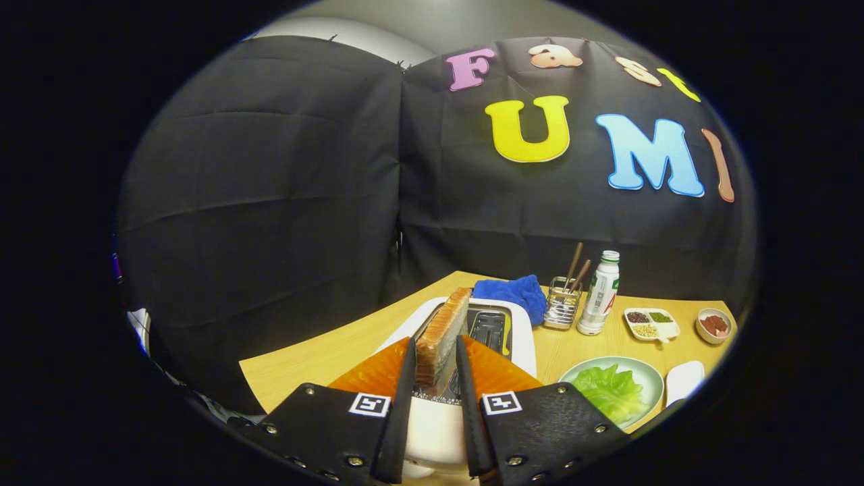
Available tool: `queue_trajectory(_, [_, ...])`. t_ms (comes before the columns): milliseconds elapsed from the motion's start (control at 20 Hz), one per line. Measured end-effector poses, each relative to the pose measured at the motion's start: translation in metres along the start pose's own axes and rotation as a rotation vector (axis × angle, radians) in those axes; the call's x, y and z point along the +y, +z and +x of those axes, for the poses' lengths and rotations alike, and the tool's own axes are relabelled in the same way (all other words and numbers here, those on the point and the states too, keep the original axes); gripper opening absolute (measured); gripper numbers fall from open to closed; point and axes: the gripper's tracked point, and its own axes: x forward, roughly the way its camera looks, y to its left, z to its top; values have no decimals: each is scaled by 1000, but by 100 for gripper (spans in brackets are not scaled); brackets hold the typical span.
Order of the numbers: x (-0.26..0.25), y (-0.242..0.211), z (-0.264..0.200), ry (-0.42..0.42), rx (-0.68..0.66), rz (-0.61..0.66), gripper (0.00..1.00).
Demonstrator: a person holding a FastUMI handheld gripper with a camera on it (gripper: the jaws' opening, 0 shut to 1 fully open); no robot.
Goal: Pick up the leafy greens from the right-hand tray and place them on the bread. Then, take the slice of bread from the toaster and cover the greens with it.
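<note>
Fingers (435,378) closed on the slice of bread (442,334), one pad on each broad face, holding it upright on edge. Slice standing above the white toaster (520,324), over or perhaps still partly within the near slot; hard to tell from this angle. Second slot lying open just beside it. Beyond the toaster, a blue cloth (513,293) bunched on the wooden tabletop (317,354). Near the cloth, a wire holder (562,304) with brown sticks leaning out, then a white bottle (599,302) with a green cap. Further along, a small divided dish (651,324) with three fillings and a small bowl (714,325) of something reddish. Just right of the fingers, a pale green plate (649,378) carrying the leafy greens (611,391), with a white object (684,381) just beside it.
</note>
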Motion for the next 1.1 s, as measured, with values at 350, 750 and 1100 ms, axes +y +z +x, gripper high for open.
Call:
queue_trajectory(350, [2, -6, 10, 7, 24, -15, 5])
queue_trajectory(750, [-3, 27, -2, 43, -47, 58, 5])
queue_trajectory(1100, [-2, 75, -29, 95, -102, 85, 5])
